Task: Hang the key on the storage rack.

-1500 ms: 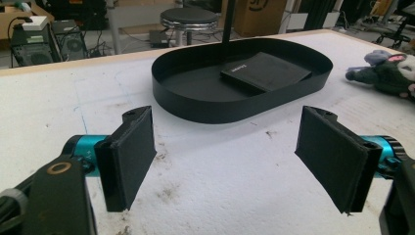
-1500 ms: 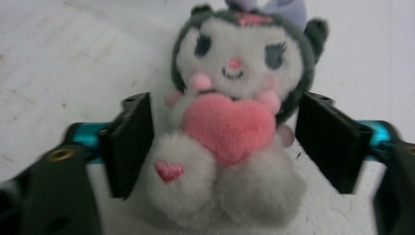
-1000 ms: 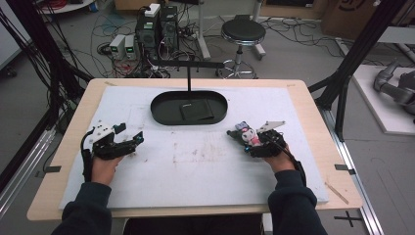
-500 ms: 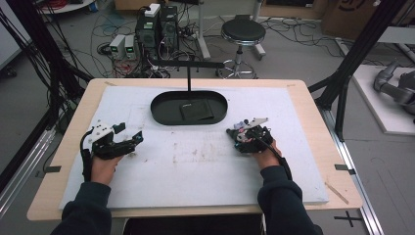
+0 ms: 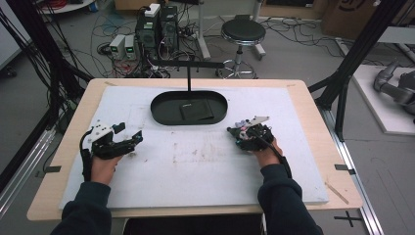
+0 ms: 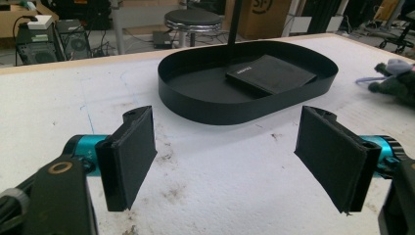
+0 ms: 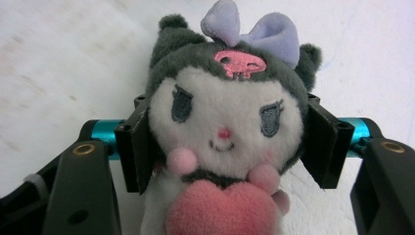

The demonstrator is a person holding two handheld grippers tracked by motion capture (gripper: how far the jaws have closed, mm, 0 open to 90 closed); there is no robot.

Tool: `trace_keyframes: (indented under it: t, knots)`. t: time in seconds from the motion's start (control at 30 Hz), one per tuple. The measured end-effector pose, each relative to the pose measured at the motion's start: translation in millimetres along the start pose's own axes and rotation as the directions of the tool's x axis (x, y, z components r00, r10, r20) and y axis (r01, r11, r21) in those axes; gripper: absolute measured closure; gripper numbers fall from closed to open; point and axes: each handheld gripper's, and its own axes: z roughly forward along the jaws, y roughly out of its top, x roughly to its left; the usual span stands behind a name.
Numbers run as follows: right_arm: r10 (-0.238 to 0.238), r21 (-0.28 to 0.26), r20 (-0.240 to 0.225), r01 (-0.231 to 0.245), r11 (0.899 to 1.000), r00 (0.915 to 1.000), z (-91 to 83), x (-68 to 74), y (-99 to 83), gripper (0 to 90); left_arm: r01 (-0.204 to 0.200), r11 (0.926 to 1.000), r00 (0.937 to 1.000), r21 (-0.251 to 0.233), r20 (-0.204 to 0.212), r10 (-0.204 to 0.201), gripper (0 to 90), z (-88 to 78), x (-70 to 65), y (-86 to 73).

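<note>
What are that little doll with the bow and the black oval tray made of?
The doll looks like soft plush fabric: fuzzy pile, stitched eyes, a velvety lilac bow and a padded pink heart. The right gripper has its pads against the sides of its head. The tray looks like thin rigid sheet, metal or plastic, I cannot tell which: matte black, smooth, with a sharp upright wall.

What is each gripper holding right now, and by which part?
The right gripper clasps the plush toy by the sides of its head; the left gripper holds nothing.
</note>
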Motion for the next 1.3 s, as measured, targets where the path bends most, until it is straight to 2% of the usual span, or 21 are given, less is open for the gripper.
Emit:
trace_keyframes:
  t: [0.13, 0.33, 0.53, 0.63, 0.9, 1.0, 1.1, 1.17, 1.3]
  knots:
    - [-0.021, -0.062, -0.058, 0.018, 0.998, 0.9981, -16.5, -6.9, 16.0, 33.1, 0.006, 1.0000, 1.0000, -0.002, 0.000, -0.006, 22.5, 0.3, 0.4, -0.2]
    - [-0.062, -0.143, -0.117, 0.045, 0.989, 0.9912, -44.5, -18.0, 58.5, 33.2, 0.009, 0.9999, 1.0000, -0.008, 0.001, -0.009, 22.6, -0.3, 1.3, 0.1]
    - [-0.102, -0.200, -0.114, 0.078, 0.977, 0.9882, -61.2, -25.3, 101.0, 33.1, 0.012, 0.9998, 0.9999, -0.014, -0.001, -0.012, 22.6, -0.4, 1.4, 0.3]
    - [-0.105, -0.223, -0.110, 0.078, 0.972, 0.9884, -64.5, -28.0, 119.2, 33.1, 0.013, 0.9998, 0.9999, -0.017, 0.000, -0.013, 22.6, -0.7, 1.8, 0.5]
    - [-0.117, -0.256, -0.104, 0.087, 0.963, 0.9877, -57.4, -32.8, 156.3, 33.1, 0.009, 0.9998, 0.9999, -0.020, 0.007, -0.009, 22.6, -1.0, 1.2, 0.8]
    - [-0.085, -0.278, -0.126, 0.047, 0.960, 0.9883, -49.2, -34.9, 163.0, 33.2, 0.009, 0.9998, 0.9999, -0.020, 0.006, -0.009, 22.6, -0.8, 1.6, 0.7]
    - [-0.066, -0.258, -0.121, 0.033, 0.965, 0.9904, -37.6, -38.1, 166.1, 33.1, 0.013, 0.9997, 0.9999, -0.019, 0.005, -0.013, 22.6, -0.8, 1.8, 0.6]
    - [-0.056, -0.266, -0.126, 0.021, 0.964, 0.9904, -33.1, -39.1, 169.7, 33.2, 0.012, 0.9997, 0.9999, -0.019, 0.004, -0.012, 22.6, -0.6, 1.7, 0.5]
    - [-0.075, -0.280, -0.110, 0.041, 0.959, 0.9911, -31.2, -35.9, 182.9, 33.2, 0.012, 0.9997, 0.9999, -0.019, 0.008, -0.012, 22.6, -0.4, 2.2, 0.4]
